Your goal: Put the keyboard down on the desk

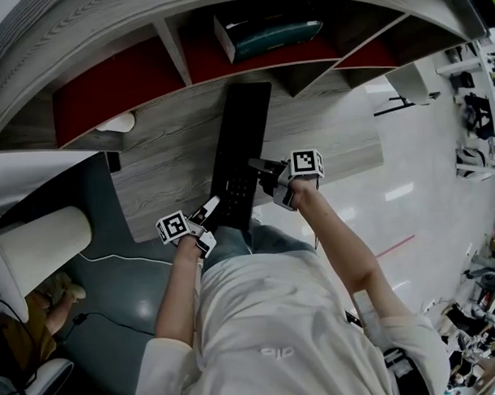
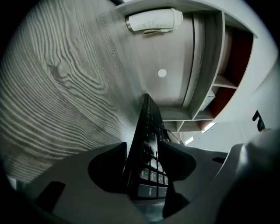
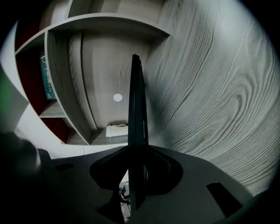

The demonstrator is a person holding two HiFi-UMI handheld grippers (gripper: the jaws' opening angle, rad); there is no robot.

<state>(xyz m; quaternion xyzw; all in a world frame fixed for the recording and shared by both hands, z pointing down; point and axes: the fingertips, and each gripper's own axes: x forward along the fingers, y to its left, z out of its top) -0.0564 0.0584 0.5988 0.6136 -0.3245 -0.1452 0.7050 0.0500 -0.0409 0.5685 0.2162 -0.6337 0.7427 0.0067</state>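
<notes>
In the head view, a wood-grain desk is stretching under a shelf unit with red-backed compartments. One compartment is holding a teal box, and another to its left a white rounded object. A thin cable is trailing over the grey floor beside the person's white shirt. The black keyboard is lying lengthwise across the desk, its near end reaching the front edge. The left gripper is sitting at that near end and the right gripper at the long side to the right. In the left gripper view, the wood grain is filling the left side, and nothing is standing between the jaws and the keyboard. The jaws are standing apart around the key-covered end without pinching it, so this tool is released. In the right gripper view, the keyboard is running edge-on straight up the middle, with the desk close on its right. The shelf unit is curving past on the left, with a small white dot on its panel. Both jaws are pressing against the thin black edge, so this tool is grasping the keyboard. Whether the board is resting flat on the wood cannot be made out.
</notes>
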